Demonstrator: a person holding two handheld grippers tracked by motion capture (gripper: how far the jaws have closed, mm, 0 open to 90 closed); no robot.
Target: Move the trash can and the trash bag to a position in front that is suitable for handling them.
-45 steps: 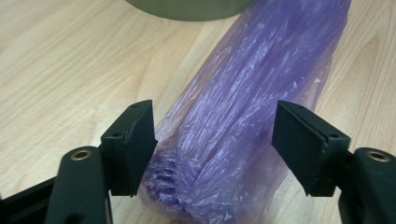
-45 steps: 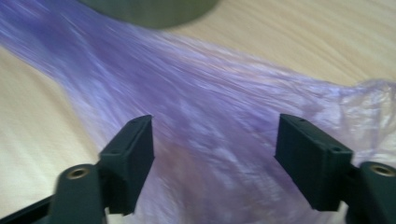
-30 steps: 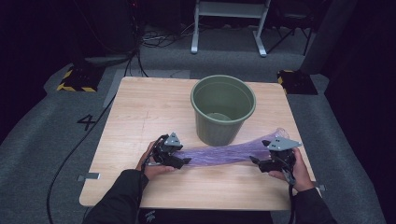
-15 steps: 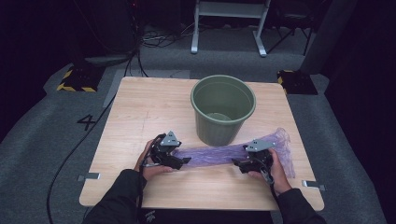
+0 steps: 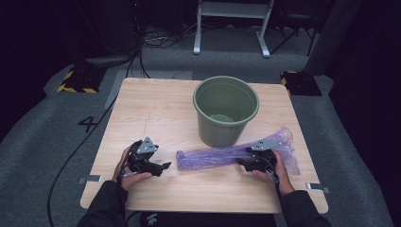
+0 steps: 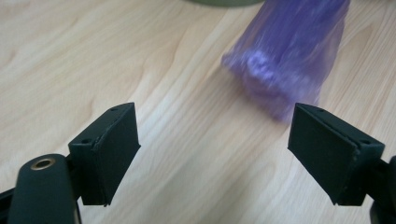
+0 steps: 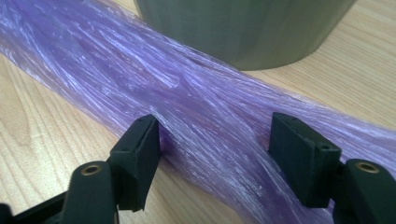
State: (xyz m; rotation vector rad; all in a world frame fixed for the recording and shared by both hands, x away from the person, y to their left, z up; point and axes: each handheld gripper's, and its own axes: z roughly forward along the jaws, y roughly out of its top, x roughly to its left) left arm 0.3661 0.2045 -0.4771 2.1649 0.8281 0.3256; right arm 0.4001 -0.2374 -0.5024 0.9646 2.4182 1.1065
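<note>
- The work in hand looks like lining the green bucket (image 5: 226, 111) with the purple plastic bag (image 5: 222, 156), and by my reading it is at an early stage: the bag is not yet opened or put over the rim.
- The purple plastic bag lies stretched into a long rumpled strip on the desk (image 5: 156, 113), just in front of the bucket's base, running from near the middle of the desk out to the person's right, where its wider end fans out.
- The left hand-held gripper (image 5: 163, 166) has let go: its jaws have just been opening and now stand spread over bare wood with nothing between them. In the left gripper view the bag's near end (image 6: 289, 60) lies a little beyond the jaws, apart from them.
- The right hand-held gripper (image 5: 242, 163) straddles the strip. Its jaws have just been closing, and in the right gripper view the bag (image 7: 201, 116) passes between them; the left pad sits at the plastic's edge, the right one looks clear of it, so I judge it not yet pinched.
- Left to do, as I see it: take hold of the bag, find its mouth, spread it and fit it into the bucket.
- The bucket stands upright toward the far side of the desk. Its inside looks empty, with no liner showing.
</note>
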